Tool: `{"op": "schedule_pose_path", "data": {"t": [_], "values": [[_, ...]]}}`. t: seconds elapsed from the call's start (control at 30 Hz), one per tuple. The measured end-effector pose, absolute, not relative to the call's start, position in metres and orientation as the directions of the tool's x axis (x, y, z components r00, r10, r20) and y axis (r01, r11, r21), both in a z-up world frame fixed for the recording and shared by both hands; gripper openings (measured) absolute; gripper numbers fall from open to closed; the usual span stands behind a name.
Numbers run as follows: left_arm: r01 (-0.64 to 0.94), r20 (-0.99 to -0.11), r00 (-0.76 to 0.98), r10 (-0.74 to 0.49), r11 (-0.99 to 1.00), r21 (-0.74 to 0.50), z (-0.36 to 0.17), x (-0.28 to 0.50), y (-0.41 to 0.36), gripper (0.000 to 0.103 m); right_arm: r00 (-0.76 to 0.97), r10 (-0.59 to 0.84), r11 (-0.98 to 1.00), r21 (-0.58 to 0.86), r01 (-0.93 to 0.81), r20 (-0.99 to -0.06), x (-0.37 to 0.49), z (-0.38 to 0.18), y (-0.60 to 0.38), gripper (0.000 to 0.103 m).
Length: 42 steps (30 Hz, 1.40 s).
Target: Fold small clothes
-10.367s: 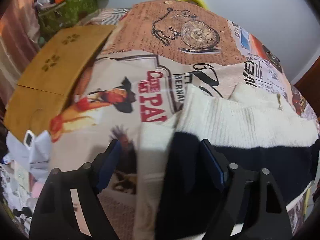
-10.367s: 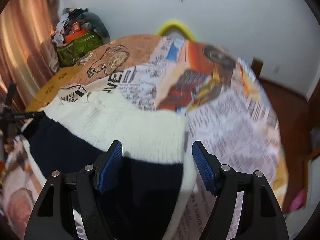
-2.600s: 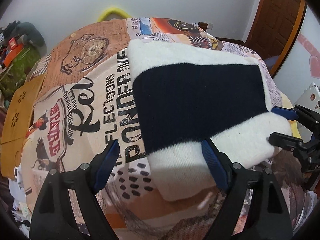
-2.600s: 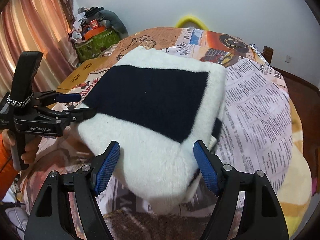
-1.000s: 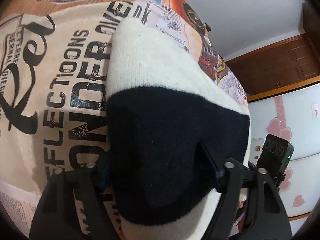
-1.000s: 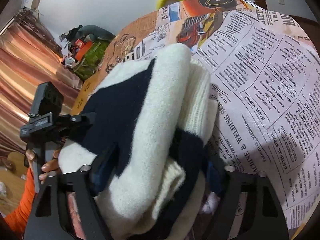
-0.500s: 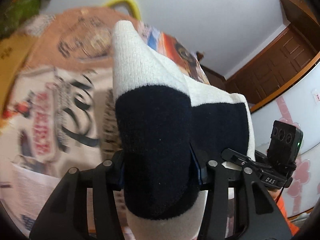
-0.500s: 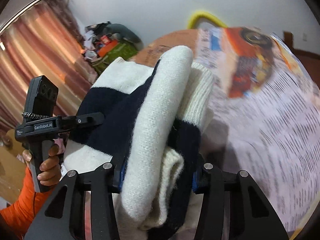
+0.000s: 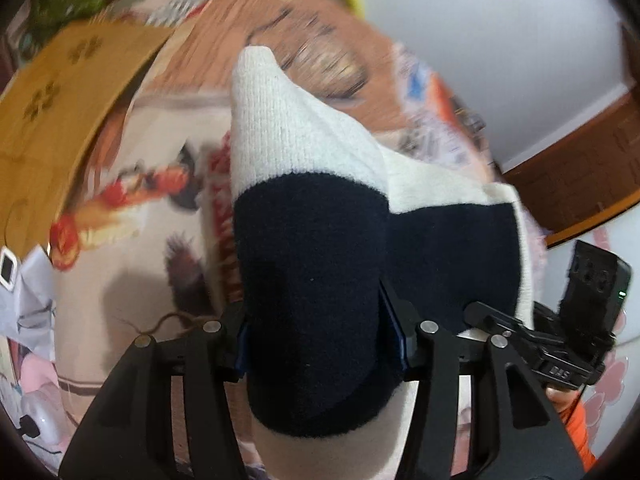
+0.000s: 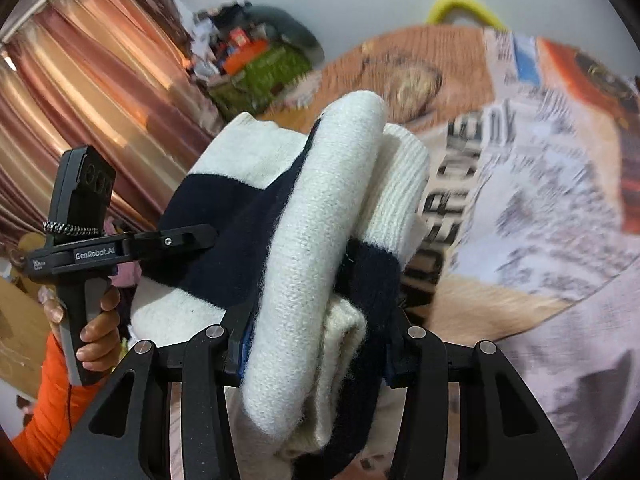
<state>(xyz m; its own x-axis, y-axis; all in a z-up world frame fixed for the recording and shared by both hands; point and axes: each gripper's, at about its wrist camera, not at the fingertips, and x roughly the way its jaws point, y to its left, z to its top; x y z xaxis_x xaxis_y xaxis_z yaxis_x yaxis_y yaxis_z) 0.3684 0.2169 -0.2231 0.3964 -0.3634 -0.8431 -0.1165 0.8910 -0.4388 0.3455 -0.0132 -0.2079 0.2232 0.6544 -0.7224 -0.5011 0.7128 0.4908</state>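
The folded cream-and-navy sweater (image 9: 312,248) is held up at the centre of both frames, above the printed bedspread (image 9: 152,216). Its navy band is pinched between the jaws of the left gripper (image 9: 320,344) at lower centre. Its thick folded edge is clamped between the jaws of the right gripper (image 10: 316,348), also at lower centre.

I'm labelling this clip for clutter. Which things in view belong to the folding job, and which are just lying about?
Part of the job:
- folded navy-and-cream sweater
- left gripper, shut on it
- right gripper, shut on it
- printed bedspread

Lying about:
- green bag
- brown cardboard
- yellow hoop
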Motion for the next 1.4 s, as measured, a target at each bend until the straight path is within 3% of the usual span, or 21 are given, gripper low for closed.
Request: {"op": "schedule_pose_path", "data": {"t": [0.1, 0.2, 0.3, 0.43, 0.67, 0.8, 0.93, 1.0, 1.2, 1.4], "values": [[-0.160, -0.846, 0.380, -0.374, 0.874, -0.458, -0.257, 0.368, 0.228, 0.064, 0.238, 0.628, 0.732, 0.458, -0.504, -0.741, 0.349, -0.220, -0.006, 0.045], [-0.167, -0.817, 0.414, -0.401, 0.849, -0.501, -0.260, 0.365, 0.232, 0.066, 0.231, 0.615, 0.733, 0.438, -0.520, -0.754, 0.350, -0.216, -0.007, 0.048], [-0.153, -0.846, 0.428, -0.317, 0.898, -0.413, -0.245, 0.358, 0.223, 0.067, 0.256, 0.581, 0.742, 0.373, -0.557, -0.773, 0.348, -0.203, -0.009, 0.053], [-0.128, -0.855, 0.506, -0.117, 0.970, -0.208, -0.218, 0.352, 0.216, 0.066, 0.361, 0.561, 0.751, 0.274, -0.601, -0.745, 0.337, -0.170, -0.013, 0.054], [-0.044, -0.775, 0.624, -0.102, 0.985, -0.165, -0.170, 0.323, 0.193, 0.067, 0.445, 0.617, 0.699, 0.192, -0.689, -0.649, 0.318, -0.125, 0.000, 0.054], [-0.023, -0.787, 0.613, -0.077, 0.993, -0.115, -0.178, 0.316, 0.175, 0.070, 0.412, 0.601, 0.687, 0.179, -0.704, -0.685, 0.314, -0.143, 0.017, 0.054], [-0.030, -0.857, 0.513, -0.053, 0.996, -0.080, -0.220, 0.316, 0.159, 0.071, 0.377, 0.532, 0.722, 0.174, -0.669, -0.758, 0.316, -0.184, 0.016, 0.054], [-0.035, -0.853, 0.522, 0.001, 0.999, -0.020, -0.234, 0.309, 0.149, 0.077, 0.372, 0.515, 0.727, 0.164, -0.667, -0.772, 0.312, -0.200, 0.012, 0.051], [-0.047, -0.819, 0.570, 0.066, 0.998, 0.047, -0.232, 0.294, 0.137, 0.078, 0.413, 0.501, 0.721, 0.102, -0.686, -0.760, 0.292, -0.192, 0.005, 0.051], [-0.077, -0.781, 0.617, 0.100, 0.995, 0.066, -0.201, 0.271, 0.137, 0.077, 0.417, 0.516, 0.742, 0.147, -0.655, -0.748, 0.280, -0.171, -0.019, 0.051]]}}
